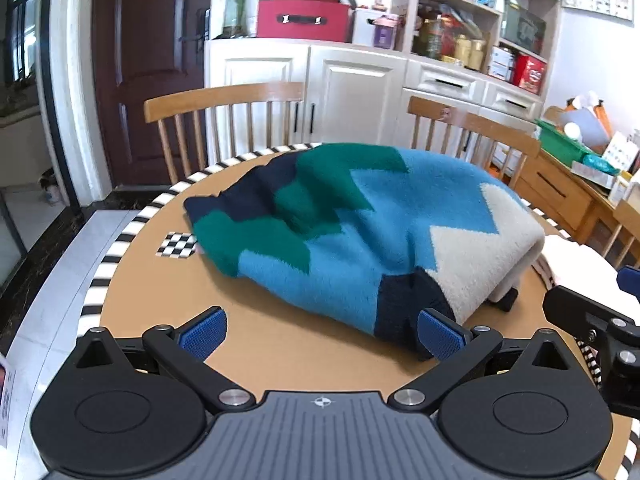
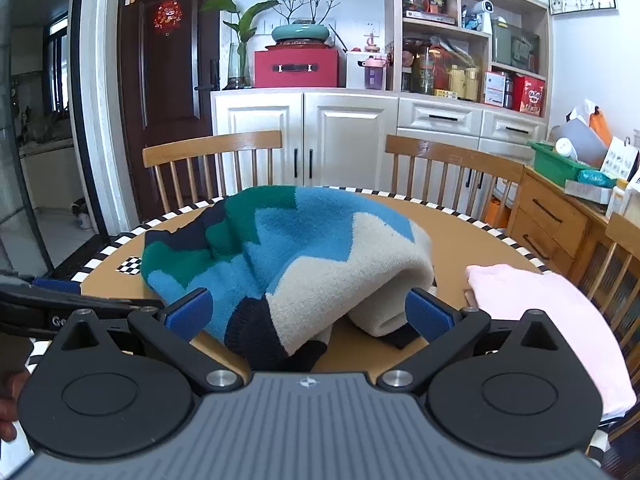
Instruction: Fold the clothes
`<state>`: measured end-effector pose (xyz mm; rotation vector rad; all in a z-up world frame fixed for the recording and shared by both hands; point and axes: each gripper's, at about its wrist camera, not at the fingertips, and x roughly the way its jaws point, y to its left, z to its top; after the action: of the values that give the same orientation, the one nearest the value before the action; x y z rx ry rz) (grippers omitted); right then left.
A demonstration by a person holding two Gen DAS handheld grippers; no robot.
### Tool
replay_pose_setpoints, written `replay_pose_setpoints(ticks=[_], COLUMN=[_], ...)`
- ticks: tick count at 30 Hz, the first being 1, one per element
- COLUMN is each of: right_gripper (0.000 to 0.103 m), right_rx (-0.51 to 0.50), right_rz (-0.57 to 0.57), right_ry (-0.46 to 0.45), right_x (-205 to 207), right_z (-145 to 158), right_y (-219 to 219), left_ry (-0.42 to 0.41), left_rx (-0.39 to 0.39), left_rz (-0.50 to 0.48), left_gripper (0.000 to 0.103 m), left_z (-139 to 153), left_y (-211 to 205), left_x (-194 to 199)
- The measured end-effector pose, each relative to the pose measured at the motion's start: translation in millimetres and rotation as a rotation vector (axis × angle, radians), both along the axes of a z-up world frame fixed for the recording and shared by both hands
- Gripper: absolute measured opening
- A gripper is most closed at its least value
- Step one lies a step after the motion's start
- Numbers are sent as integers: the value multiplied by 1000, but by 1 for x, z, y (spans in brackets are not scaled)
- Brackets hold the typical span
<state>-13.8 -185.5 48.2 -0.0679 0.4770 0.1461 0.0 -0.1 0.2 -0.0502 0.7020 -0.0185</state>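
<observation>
Closest to the lens in the left wrist view is the left gripper, blue pads spread wide with nothing between them, hovering low over the round tan table with its black-and-white striped rim. Its right pad sits right up against the dark navy hem of the sweater, though it's not clamping anything. Going left to right on the table: a little checkerboard marker near the left edge, then the sweater, a fuzzy knit with zigzag bands of navy, green, blue and cream, lying bunched and partly doubled over in the middle of the table. At the far right edge you can see part of the other gripper poking in.

Right wrist view is pretty much the same deal. The right gripper is also wide open, empty, with the sweater's near edge lying between and just ahead of its pads. The cream end is rolled under itself on the right. Just beside that, a folded pale pink garment sits at the table's right side. Two wooden chairs stand behind the table, white cabinets behind those.
</observation>
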Motion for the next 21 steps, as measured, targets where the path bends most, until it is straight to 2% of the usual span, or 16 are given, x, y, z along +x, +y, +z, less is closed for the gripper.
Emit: replay_pose_setpoints(ticks=[4,6,8,12,21], right_gripper=[103,103,103,103,103], right_rx=[24,36,48,72,97], right_rz=[-3,-5,-7,-10,-14], right_ry=[10,16,21,31,49], right_x=[-1,-1,-1,-2,-3], right_z=[-1,-2,-2,-3,-5], right_y=[-3,-4,-5,-8,-13], left_ry=[-47,-106,-114,-47,-25], left_rx=[1,1,-8,9,6], left_rz=[-35,-31,-18,-5,-3], left_gripper=[103,103,103,103,103], left_z=[3,1,6,10,8], left_y=[-5,-4,-3,-12,-18], left_x=[5,-6,-14,-11,-13])
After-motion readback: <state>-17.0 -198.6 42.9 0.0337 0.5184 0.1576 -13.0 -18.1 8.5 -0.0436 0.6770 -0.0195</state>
